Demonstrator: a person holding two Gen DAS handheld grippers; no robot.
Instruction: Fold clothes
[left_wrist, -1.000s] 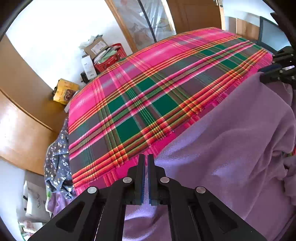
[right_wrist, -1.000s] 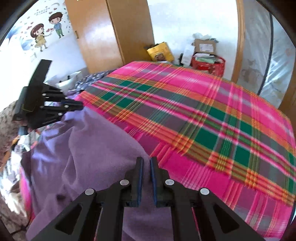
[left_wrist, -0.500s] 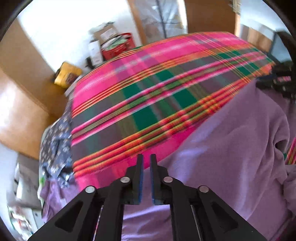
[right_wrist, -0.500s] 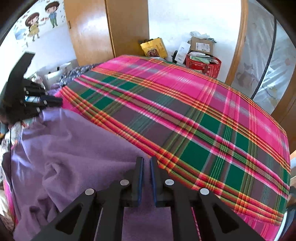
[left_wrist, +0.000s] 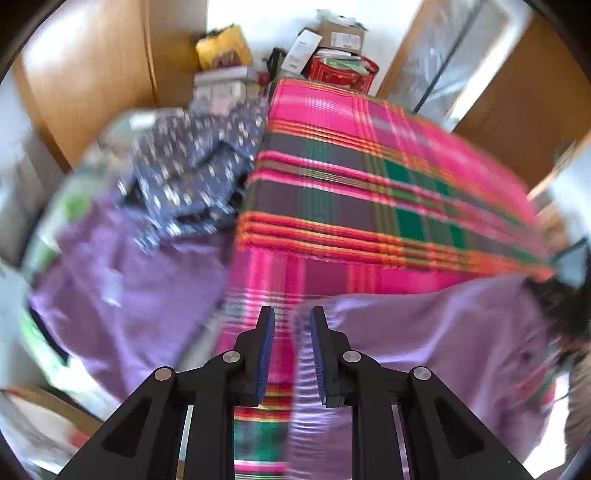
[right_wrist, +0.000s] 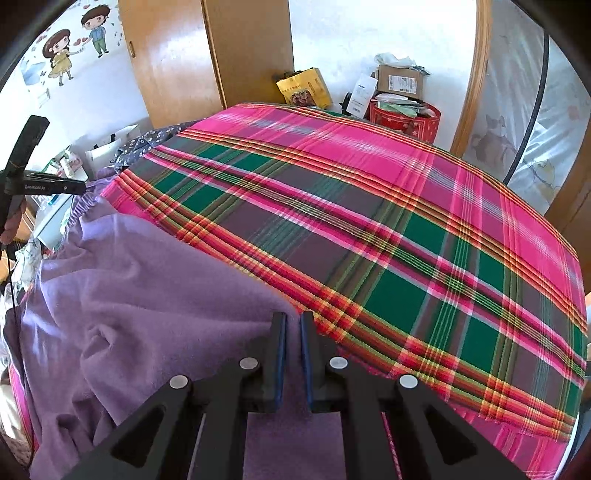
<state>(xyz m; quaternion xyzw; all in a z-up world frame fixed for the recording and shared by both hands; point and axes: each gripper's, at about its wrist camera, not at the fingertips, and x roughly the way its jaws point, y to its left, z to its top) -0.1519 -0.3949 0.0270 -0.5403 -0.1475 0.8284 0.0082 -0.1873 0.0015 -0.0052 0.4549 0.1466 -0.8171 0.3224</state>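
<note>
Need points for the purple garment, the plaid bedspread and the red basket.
purple garment (right_wrist: 147, 288), right wrist view, on the flat fleece area left of the gripper.
plaid bedspread (right_wrist: 406, 229), right wrist view, middle of the top surface.
red basket (right_wrist: 402, 120), right wrist view, on its front wall.

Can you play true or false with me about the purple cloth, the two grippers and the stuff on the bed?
1. The right gripper is pinching the purple cloth. True.
2. The left gripper is shut tight on the cloth. False: its jaws stand apart, the cloth's edge lying between them.
3. The bed cover is plain blue. False: it is pink, green and orange plaid.
4. A red tub stands behind the bed. True.
5. The yellow bag lies on the bed. False: it stands by the wall.
</note>
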